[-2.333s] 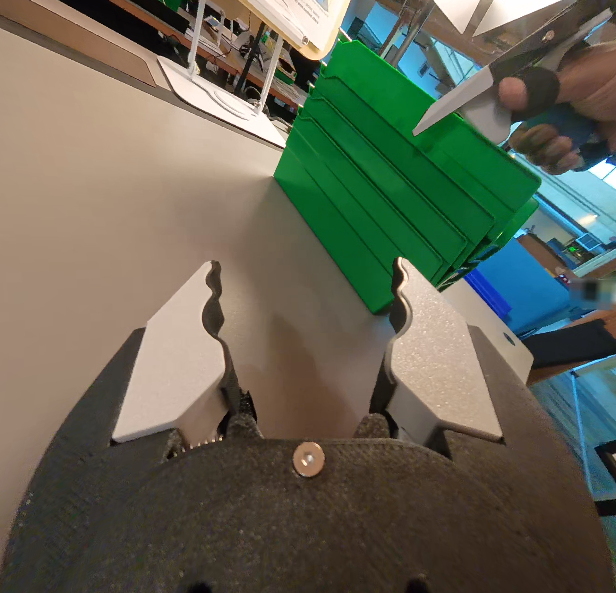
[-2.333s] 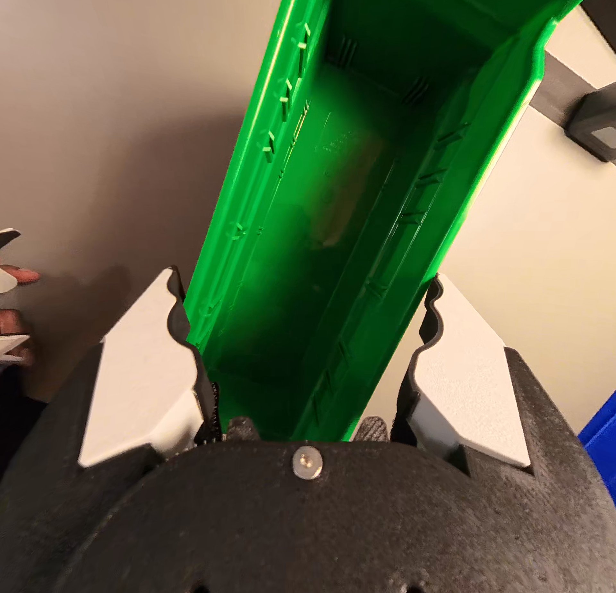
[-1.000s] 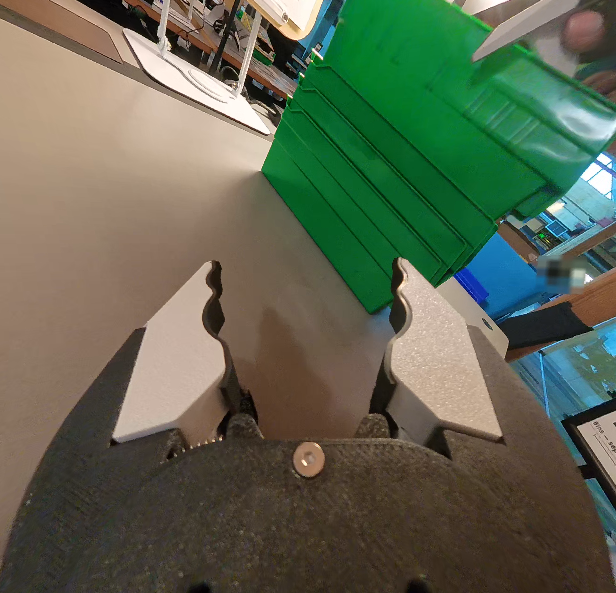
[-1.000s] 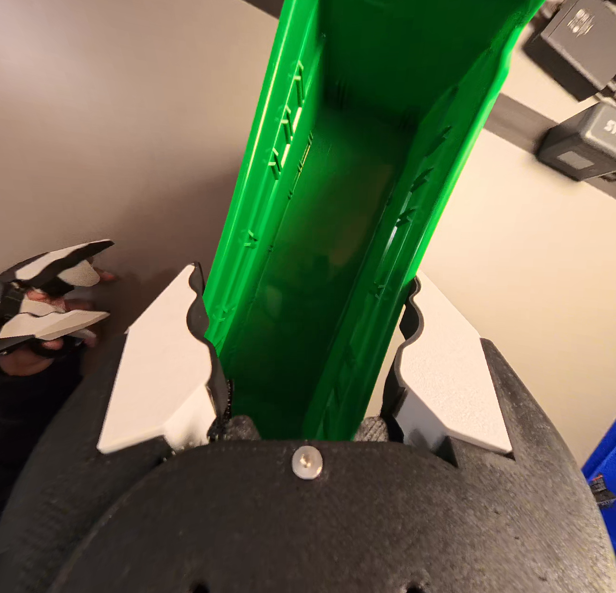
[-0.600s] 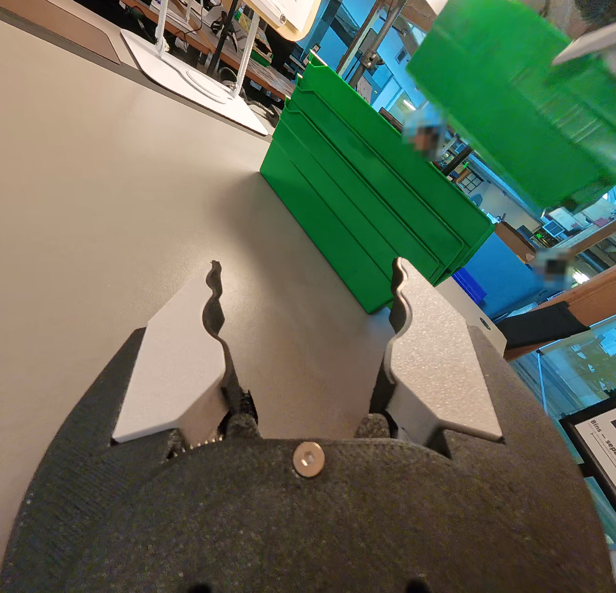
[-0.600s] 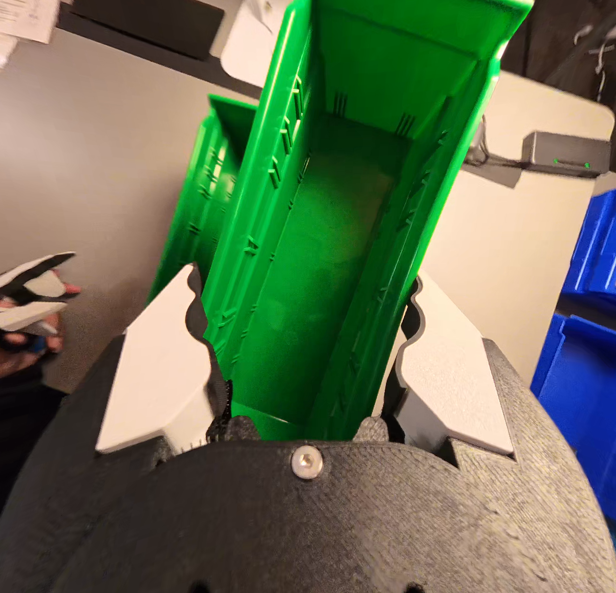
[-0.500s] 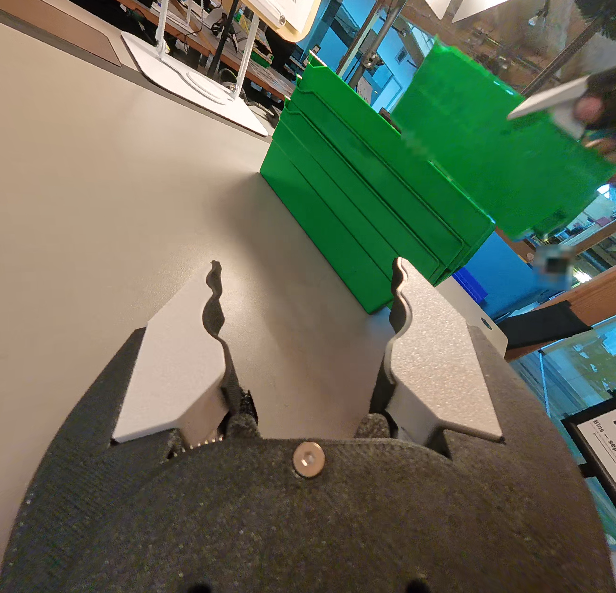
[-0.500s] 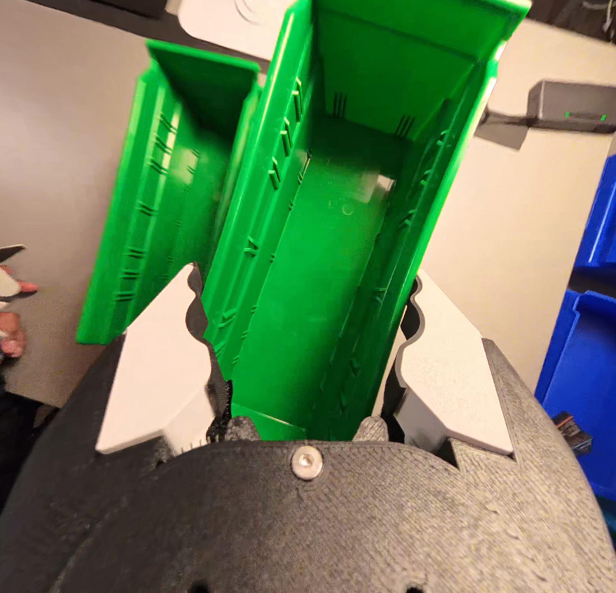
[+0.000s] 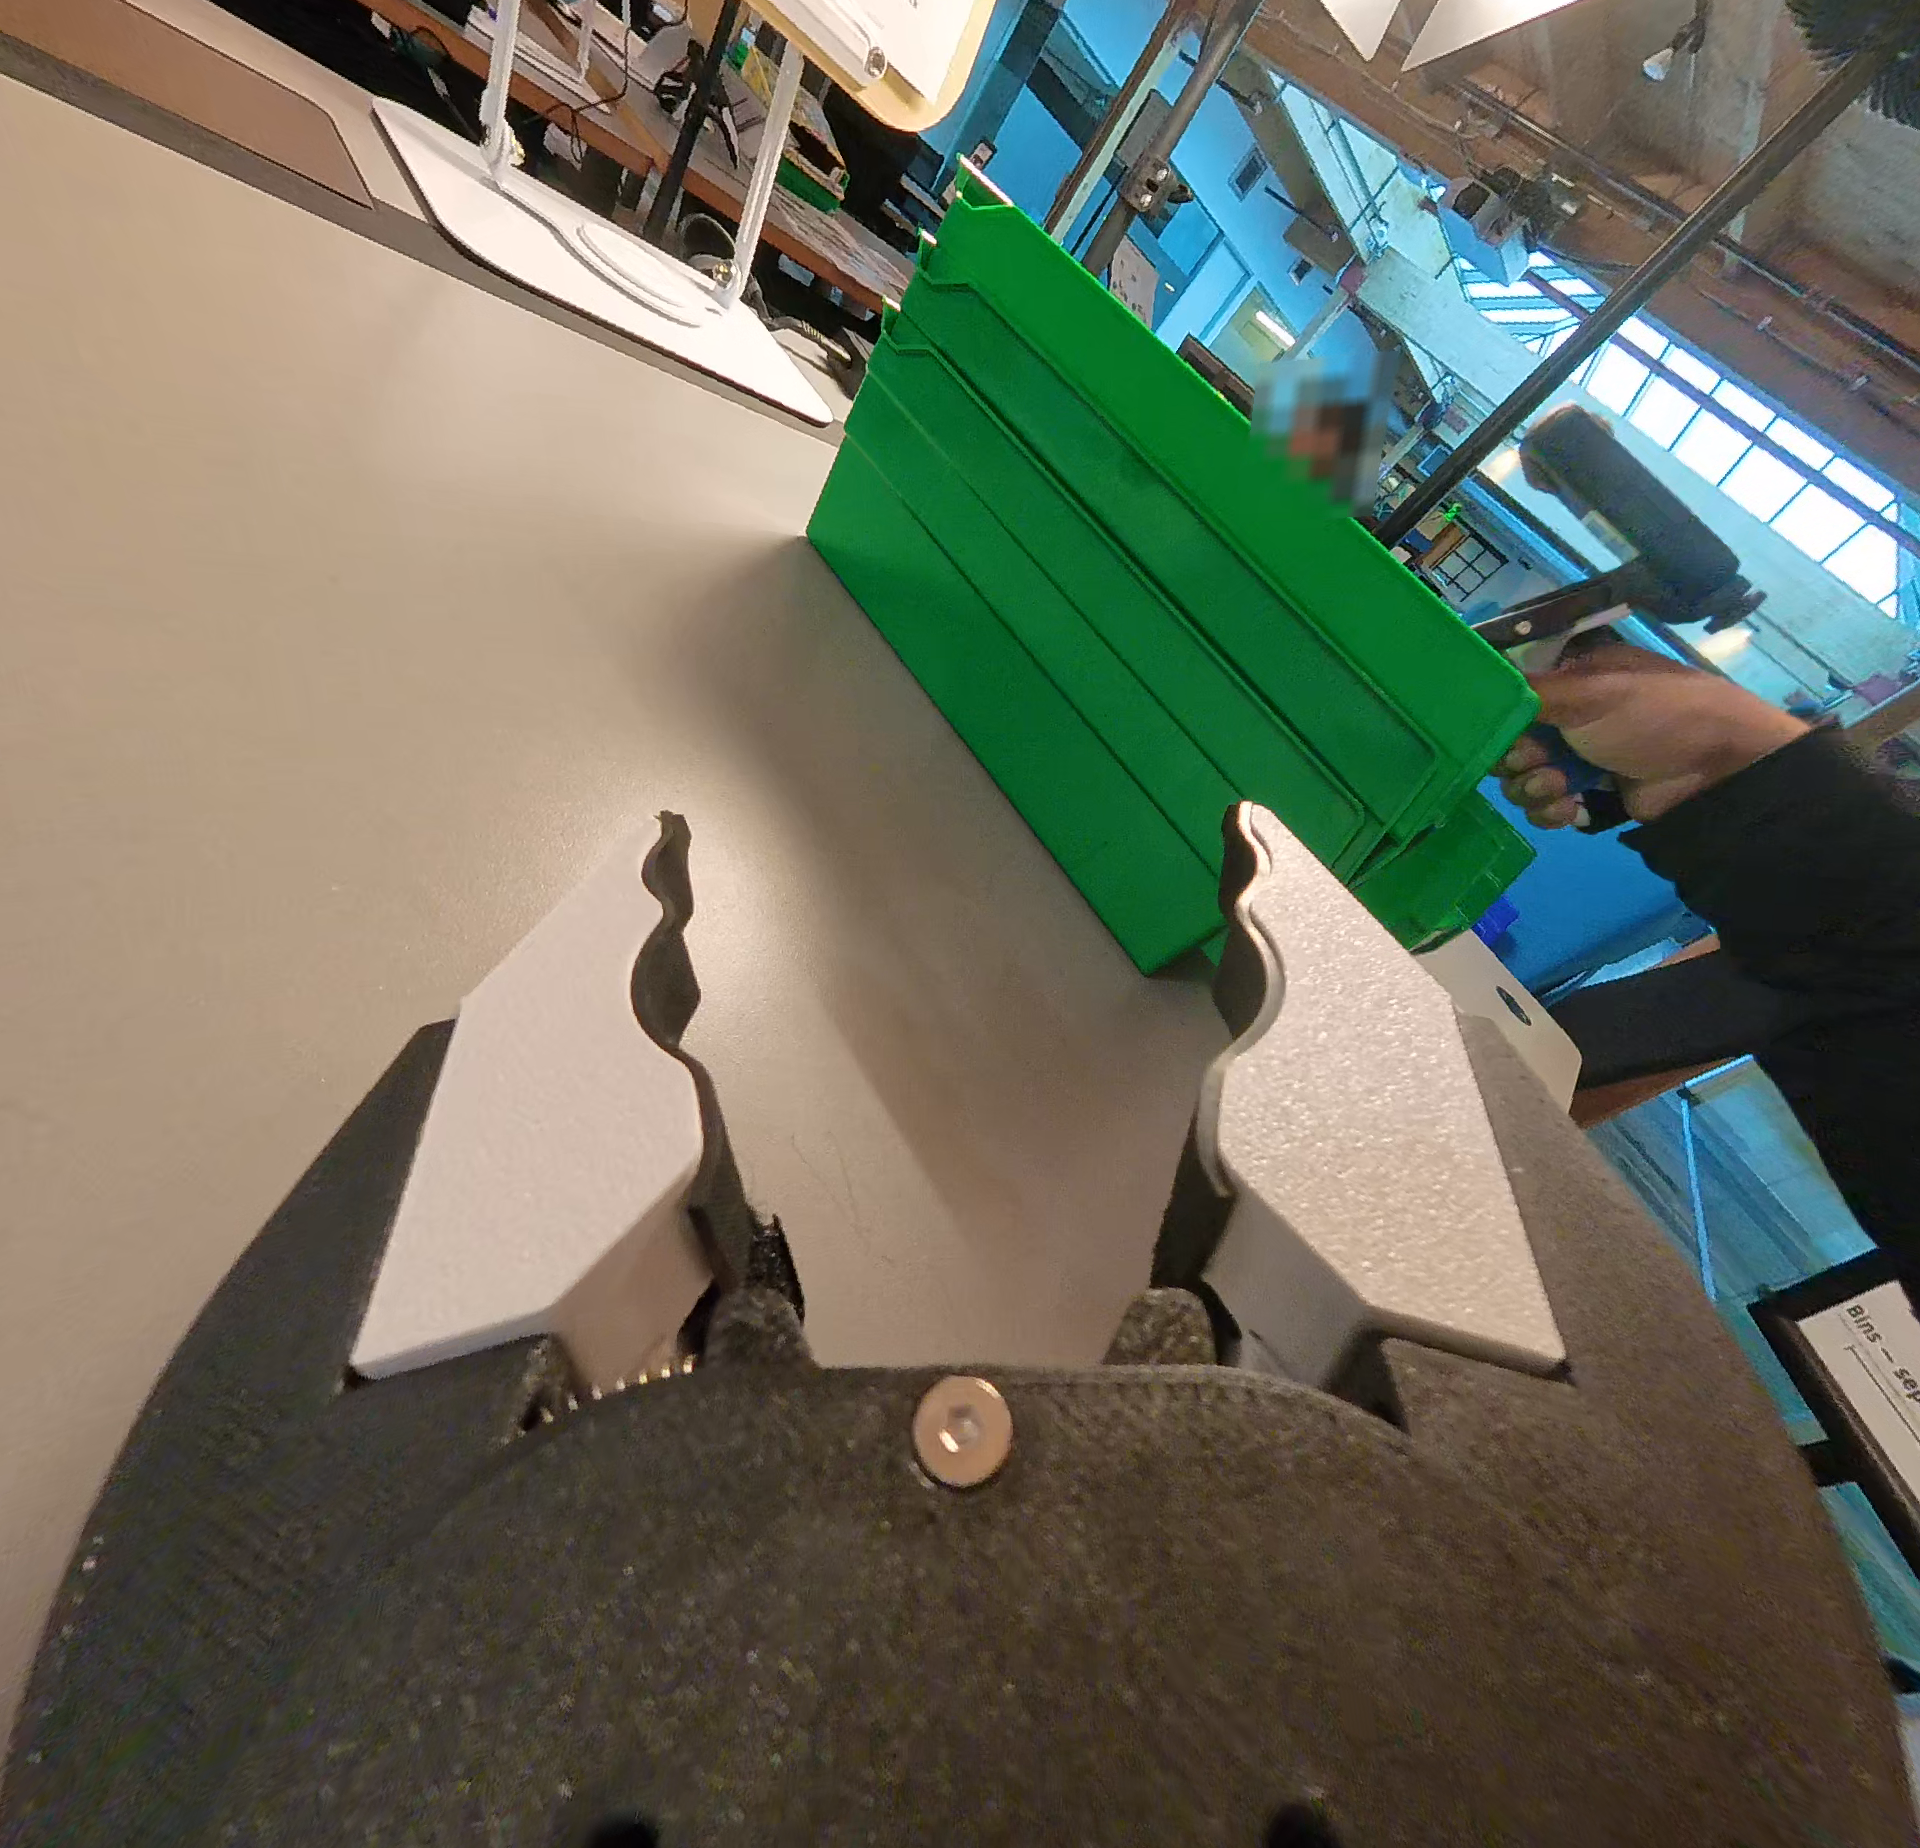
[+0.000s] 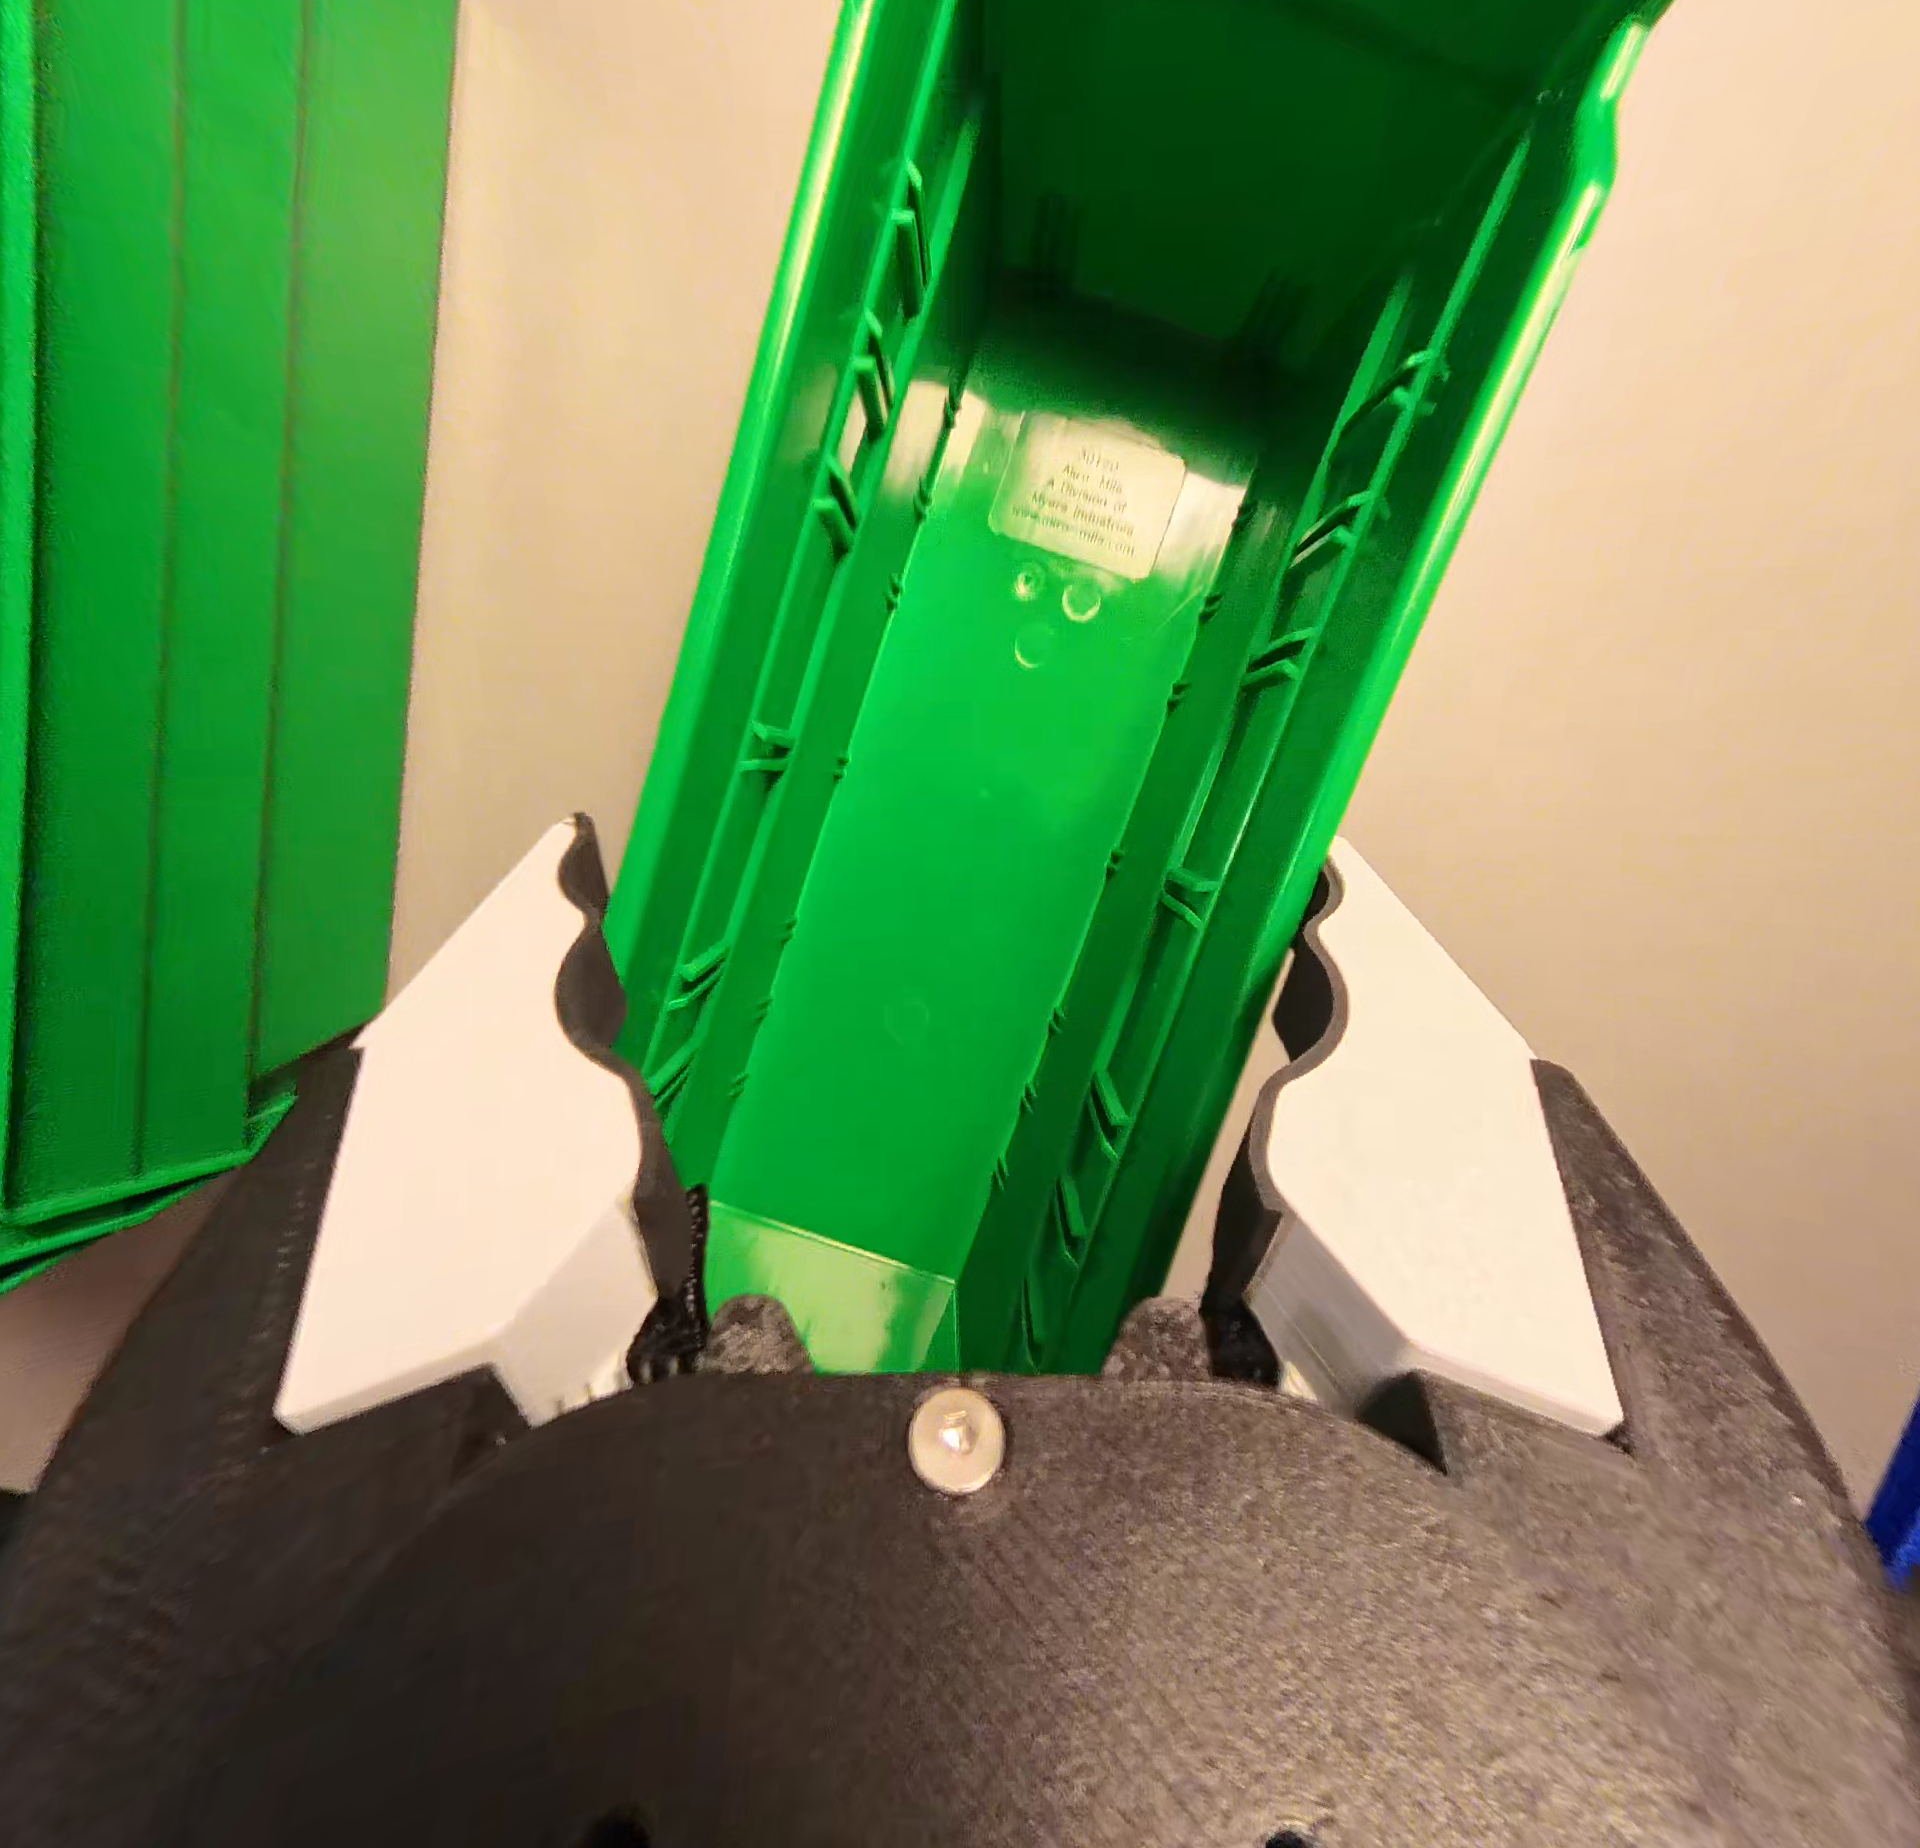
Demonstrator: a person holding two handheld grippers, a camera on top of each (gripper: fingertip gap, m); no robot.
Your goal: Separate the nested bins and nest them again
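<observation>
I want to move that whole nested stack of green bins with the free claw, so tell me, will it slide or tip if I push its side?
The nested stack looks like thin, empty moulded plastic, so probably light. It rests on a smooth grey table, so a low push would likely slide it. It stands fairly tall and narrow, so a high push might tip it.

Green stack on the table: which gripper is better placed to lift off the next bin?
Probably the left gripper: it is open, empty and faces the nested stack. The right gripper straddles the separated bin.
</observation>
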